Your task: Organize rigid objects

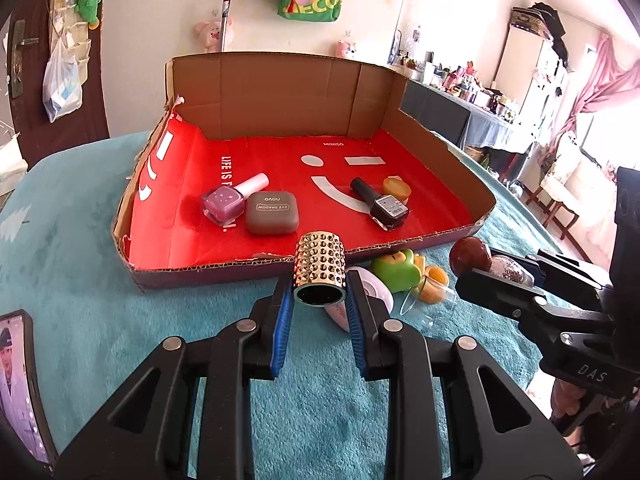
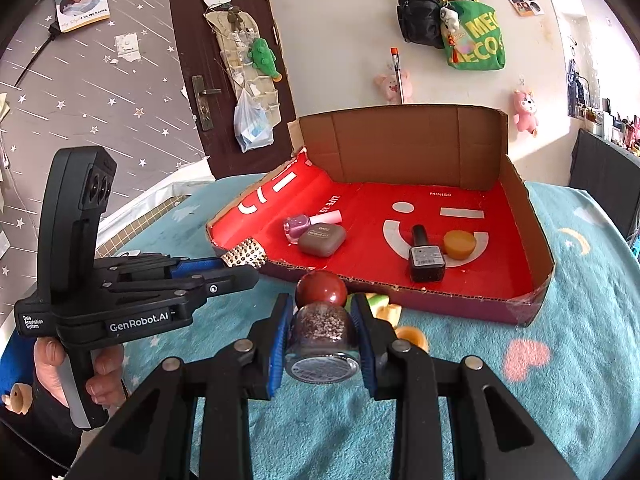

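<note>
- The left tool (image 1: 320,296) clamps a gold studded tube (image 1: 320,266), whose far end is out of sight; the right tool (image 2: 320,334) clamps a glitter bottle with a round red cap (image 2: 322,320).
- Just past both tools, on the teal blanket (image 1: 80,240), a green toy (image 1: 394,270) and a fallen glass cup (image 1: 430,292) are partly hidden.
- Farther off, the red-lined cardboard box (image 1: 180,268) holds two polish bottles, an eyeshadow case (image 1: 272,213) and a yellow disc (image 1: 396,189).

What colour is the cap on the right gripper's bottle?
Dark red cap, clearest in the right wrist view.
</note>
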`<state>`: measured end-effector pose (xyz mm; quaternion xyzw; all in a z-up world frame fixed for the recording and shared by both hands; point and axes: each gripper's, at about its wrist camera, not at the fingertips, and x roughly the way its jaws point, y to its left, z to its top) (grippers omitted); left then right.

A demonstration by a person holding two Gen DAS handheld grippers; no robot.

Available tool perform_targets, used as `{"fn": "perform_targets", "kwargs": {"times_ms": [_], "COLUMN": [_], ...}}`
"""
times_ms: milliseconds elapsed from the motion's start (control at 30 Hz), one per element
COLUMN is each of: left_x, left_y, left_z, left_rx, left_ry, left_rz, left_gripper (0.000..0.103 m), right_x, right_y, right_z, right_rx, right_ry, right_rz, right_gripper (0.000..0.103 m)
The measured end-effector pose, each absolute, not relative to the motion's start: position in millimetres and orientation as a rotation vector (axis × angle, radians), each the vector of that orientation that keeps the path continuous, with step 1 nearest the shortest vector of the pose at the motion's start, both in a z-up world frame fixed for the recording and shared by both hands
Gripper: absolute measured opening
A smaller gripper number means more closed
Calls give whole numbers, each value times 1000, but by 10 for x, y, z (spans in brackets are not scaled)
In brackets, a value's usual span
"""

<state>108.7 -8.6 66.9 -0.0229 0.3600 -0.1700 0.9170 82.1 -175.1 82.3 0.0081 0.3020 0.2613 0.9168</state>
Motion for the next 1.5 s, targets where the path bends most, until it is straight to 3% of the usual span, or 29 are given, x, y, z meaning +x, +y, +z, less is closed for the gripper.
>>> {"fn": "perform_targets", "kwargs": {"times_ms": [1500], "left_x": [1751], "left_y": [-91], "left_z": [538], "left_rx": [-31], "left_ry": [851], "left_rz": [-396], "left_gripper": [24], "right_x": [1565], "right_y": [-1729], "right_z": [778], "right_rx": [-12], "right_ry": [754], "right_rz": [549], "right_gripper": [33]}}
